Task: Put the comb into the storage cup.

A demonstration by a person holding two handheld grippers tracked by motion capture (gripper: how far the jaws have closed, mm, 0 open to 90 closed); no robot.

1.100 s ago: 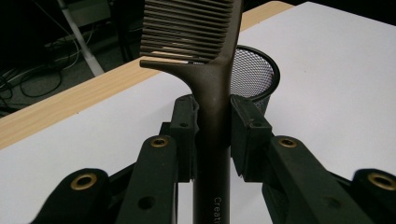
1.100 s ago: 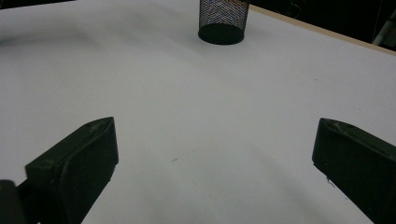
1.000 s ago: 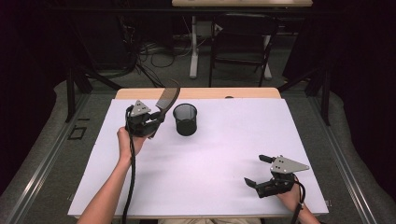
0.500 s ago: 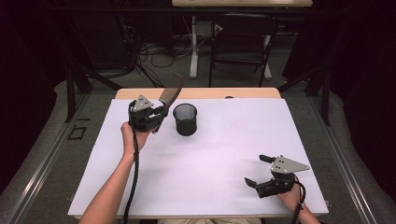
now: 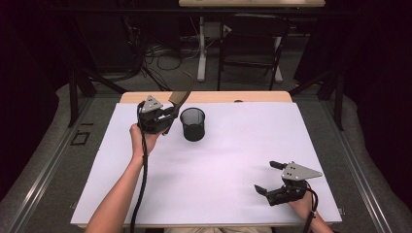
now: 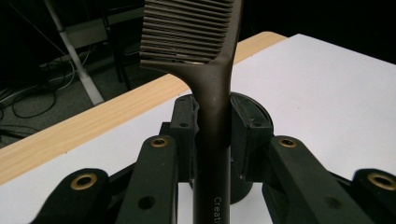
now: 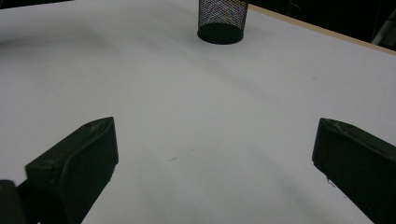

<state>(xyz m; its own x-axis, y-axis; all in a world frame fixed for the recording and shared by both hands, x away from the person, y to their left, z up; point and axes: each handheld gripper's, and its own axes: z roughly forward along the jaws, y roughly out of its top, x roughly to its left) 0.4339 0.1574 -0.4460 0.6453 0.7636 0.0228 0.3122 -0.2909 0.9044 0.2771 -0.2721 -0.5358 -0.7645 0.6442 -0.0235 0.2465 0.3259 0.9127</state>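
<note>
High view puts your left claw (image 5: 167, 115) raised just beside the black mesh cup (image 5: 192, 124), clamped on the handle of a dark brown comb (image 5: 178, 97) whose toothed end sticks up and away toward the far edge of the table (image 5: 233, 160); the left gripper view shows the comb (image 6: 212, 107) pinched between the two pads at its neck, teeth upward, with the round dark shape of the cup (image 6: 254, 112) directly behind the jaws. The step in hand looks like dropping that comb into the cup, so keep the grip firm while you carry it over the rim; centre the lower end of the handle above the opening before you lower, since the mesh wall is light and a sideways nudge could tip or slide it; tilt the comb closer to upright so it enters cleanly rather than catching the rim; part the pads only once the handle is well inside. Your right claw (image 5: 272, 177) rests near the table's front right corner, jaws spread wide and holding nothing, well apart from the cup; the right gripper view shows bare white table between its pads and the cup (image 7: 222, 21) far ahead; you could bring it over to steady the cup if it wobbles. As for contents, the cup appears empty from above, though its dark interior hides the bottom.
</note>
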